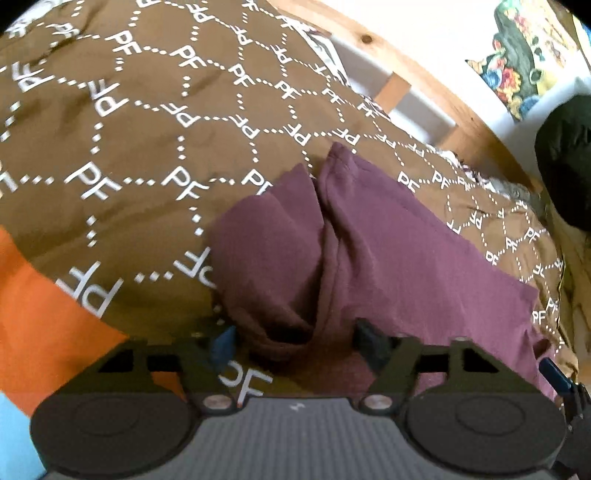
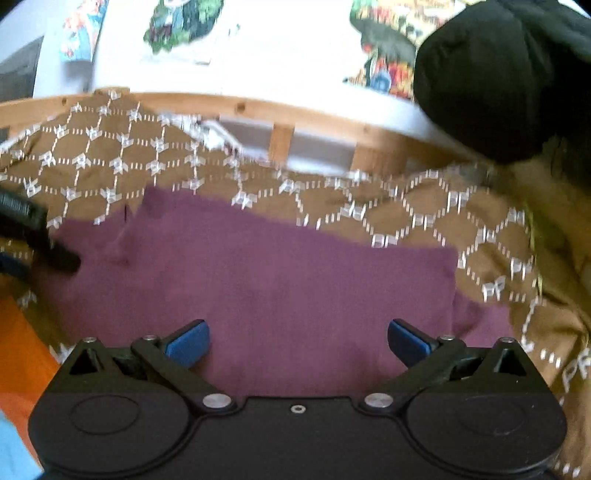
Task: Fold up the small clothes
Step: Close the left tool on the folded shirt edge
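A maroon garment lies on a brown bedspread printed with white letters. In the left wrist view it has a raised fold down its middle and a bunched near edge. My left gripper is open, its blue-padded fingers on either side of that bunched edge. In the right wrist view the garment lies flat and wide. My right gripper is open just above its near edge, holding nothing. The left gripper's dark fingers show at the left edge of that view.
A wooden bed frame and a white wall with colourful pictures lie behind the bed. A black rounded object sits at the far right. Orange and light blue fabric lie at the near left.
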A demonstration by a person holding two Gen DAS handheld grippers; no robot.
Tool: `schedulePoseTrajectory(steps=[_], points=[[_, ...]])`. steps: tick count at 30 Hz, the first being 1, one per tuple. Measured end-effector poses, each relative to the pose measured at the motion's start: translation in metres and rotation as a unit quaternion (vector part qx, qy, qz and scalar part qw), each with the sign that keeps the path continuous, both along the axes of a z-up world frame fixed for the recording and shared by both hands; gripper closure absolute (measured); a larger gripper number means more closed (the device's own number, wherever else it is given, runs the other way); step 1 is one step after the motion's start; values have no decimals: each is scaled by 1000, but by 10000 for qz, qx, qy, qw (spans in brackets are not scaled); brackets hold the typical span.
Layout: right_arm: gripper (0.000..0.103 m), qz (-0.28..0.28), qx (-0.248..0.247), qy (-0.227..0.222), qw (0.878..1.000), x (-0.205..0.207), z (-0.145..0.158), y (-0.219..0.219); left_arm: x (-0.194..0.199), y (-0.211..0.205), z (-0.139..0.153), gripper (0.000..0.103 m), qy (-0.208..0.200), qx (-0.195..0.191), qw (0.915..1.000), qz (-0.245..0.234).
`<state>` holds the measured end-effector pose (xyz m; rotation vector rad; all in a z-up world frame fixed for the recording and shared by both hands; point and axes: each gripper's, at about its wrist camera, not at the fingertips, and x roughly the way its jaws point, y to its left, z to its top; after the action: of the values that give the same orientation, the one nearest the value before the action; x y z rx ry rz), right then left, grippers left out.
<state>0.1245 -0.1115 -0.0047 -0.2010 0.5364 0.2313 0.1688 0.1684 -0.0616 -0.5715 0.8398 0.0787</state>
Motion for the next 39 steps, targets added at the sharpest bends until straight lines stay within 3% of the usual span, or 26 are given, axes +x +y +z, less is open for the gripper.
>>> schedulePoseTrajectory(steps=[3,6,7,9,10,16,19,22,23,27,28,33,39], points=[[1,-81,-38,63,9999,10,-5,12,-10,0,-2,60,-35,-32,10000,29],[1,-35,-56,344,9994,18,-20,22,-13,-5,-2,58,-81,162,9997,-145],[1,-24,-65,465,9989,18,-25,26,-14,-6,1,53,-117,252,9994,-203],[1,-83,-15,530,9986,17,-32,26,-12,-5,4,19,-94,392,9990,-172],[1,-89,32,529,9986,17,-33,24,-9,-4,6,14,-65,420,9991,-90],[1,-117,129,641,9978,18,-36,24,10,15,-2,7,-68,14,9996,285],[1,-177,105,617,9979,16,-38,26,17,13,-6,8,-112,120,9994,301],[1,-205,32,533,9984,13,-41,29,18,4,-5,20,-58,382,9991,149],[1,-215,4,495,9985,12,-42,30,18,2,-4,28,-66,389,9992,58],[1,-243,-77,416,9988,10,-44,32,16,4,-4,50,-186,72,9997,-135],[1,-250,-76,412,9988,9,-44,33,16,5,-4,51,-204,-13,9997,-151],[1,-264,108,484,9984,11,-45,28,20,1,-5,75,-187,126,9997,-93],[1,-262,181,525,9981,12,-46,27,14,-6,2,86,-446,351,9983,-150]])
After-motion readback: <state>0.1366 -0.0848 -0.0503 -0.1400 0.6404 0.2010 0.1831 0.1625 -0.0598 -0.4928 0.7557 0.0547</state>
